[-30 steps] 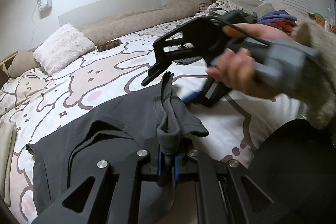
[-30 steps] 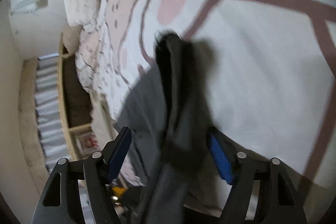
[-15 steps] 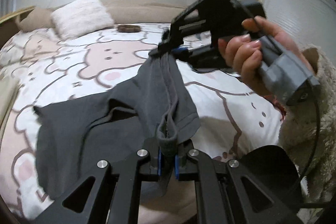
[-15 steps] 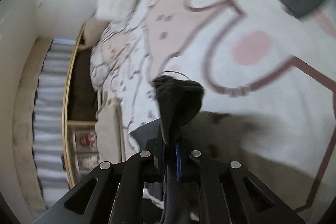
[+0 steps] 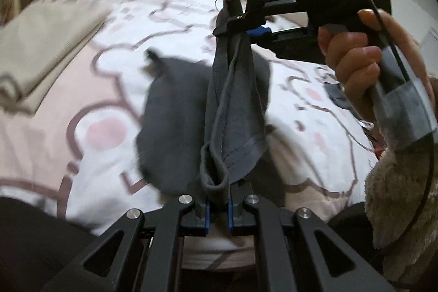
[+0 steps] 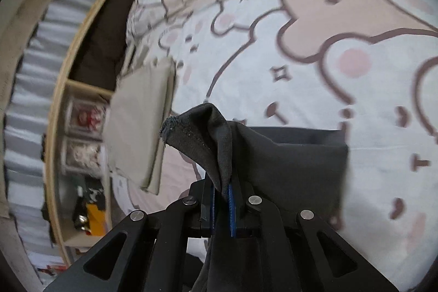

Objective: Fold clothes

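left gripper (image 5: 217,210): fingers clamped tight | right gripper (image 5: 237,23): fingers clamped tight, gripped by right hand (image 5: 364,56)

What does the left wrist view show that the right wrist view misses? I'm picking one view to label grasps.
Only the left wrist view shows the right gripper from outside, clamped on a bunched edge of the dark grey cotton garment, the hand squeezing its handle, and the fluffy beige sleeve.

Only the right wrist view shows the wooden bedside shelf and the striped grey curtain.

Both show the garment pinched between the viewing gripper's own blue pads, the bear-print bedsheet and a folded beige cloth.
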The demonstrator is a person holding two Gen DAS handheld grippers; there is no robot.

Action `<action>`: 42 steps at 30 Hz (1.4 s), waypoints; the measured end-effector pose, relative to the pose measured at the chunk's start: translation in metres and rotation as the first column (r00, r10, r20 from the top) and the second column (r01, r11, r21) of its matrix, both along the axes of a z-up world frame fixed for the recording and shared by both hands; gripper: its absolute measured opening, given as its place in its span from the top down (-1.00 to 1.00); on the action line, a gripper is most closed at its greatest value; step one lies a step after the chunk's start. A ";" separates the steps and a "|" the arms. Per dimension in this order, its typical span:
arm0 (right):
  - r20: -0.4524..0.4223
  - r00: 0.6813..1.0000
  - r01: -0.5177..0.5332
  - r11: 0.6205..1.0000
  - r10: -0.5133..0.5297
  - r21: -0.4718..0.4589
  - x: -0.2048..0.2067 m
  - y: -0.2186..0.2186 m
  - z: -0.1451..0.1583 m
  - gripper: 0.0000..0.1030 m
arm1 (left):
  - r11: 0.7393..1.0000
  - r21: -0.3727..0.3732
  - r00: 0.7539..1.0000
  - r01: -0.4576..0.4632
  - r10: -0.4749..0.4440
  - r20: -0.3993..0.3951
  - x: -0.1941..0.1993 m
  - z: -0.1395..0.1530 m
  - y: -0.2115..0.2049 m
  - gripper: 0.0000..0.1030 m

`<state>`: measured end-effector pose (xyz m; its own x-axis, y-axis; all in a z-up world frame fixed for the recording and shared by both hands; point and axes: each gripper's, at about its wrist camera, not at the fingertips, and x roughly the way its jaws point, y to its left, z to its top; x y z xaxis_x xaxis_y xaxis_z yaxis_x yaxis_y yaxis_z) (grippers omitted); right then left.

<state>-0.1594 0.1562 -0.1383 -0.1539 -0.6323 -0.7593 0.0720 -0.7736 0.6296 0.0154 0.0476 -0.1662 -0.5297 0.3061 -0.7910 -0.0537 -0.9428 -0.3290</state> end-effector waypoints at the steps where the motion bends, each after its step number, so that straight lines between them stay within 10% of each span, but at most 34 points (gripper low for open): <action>1: 0.008 1.000 -0.009 1.000 0.008 0.024 -0.002 -0.007 -0.006 0.84 | 1.000 0.011 1.000 -0.018 0.017 0.026 -0.002 -0.007 -0.005 0.83; 13: 0.072 0.997 -0.022 0.990 0.012 0.139 -0.016 -0.046 -0.057 0.81 | 0.995 0.078 0.992 -0.068 0.059 0.112 -0.004 -0.033 -0.022 0.83; 17: 0.090 0.996 0.005 1.000 -0.005 0.007 -0.019 -0.045 -0.056 -0.45 | 0.992 0.104 0.991 -0.075 0.062 0.118 -0.001 -0.034 -0.026 0.83; 24: 0.043 0.997 -0.041 0.928 0.061 -0.371 -0.014 -0.024 -0.011 -0.55 | 0.977 0.183 0.986 -0.106 0.078 0.149 0.003 -0.038 -0.036 0.83; 28: -0.057 0.998 -0.008 0.985 -0.002 -0.174 0.010 0.008 0.008 -0.54 | 0.980 0.172 0.987 -0.100 0.075 0.143 0.006 -0.035 -0.034 0.80; 33: -0.126 0.992 0.021 0.998 -0.013 0.063 0.060 0.029 -0.011 0.29 | 0.944 0.286 0.975 -0.162 0.110 0.191 0.003 -0.032 -0.047 0.56; 38: -0.210 0.971 -0.064 0.971 0.114 0.230 0.112 0.008 -0.033 0.32 | 0.888 0.371 0.946 -0.273 0.179 0.269 0.002 -0.027 -0.056 0.31; 42: -0.315 0.919 -0.134 0.939 0.237 0.316 0.128 -0.022 -0.033 0.32 | 0.933 0.250 0.958 -0.259 0.215 0.189 0.008 0.000 -0.051 0.31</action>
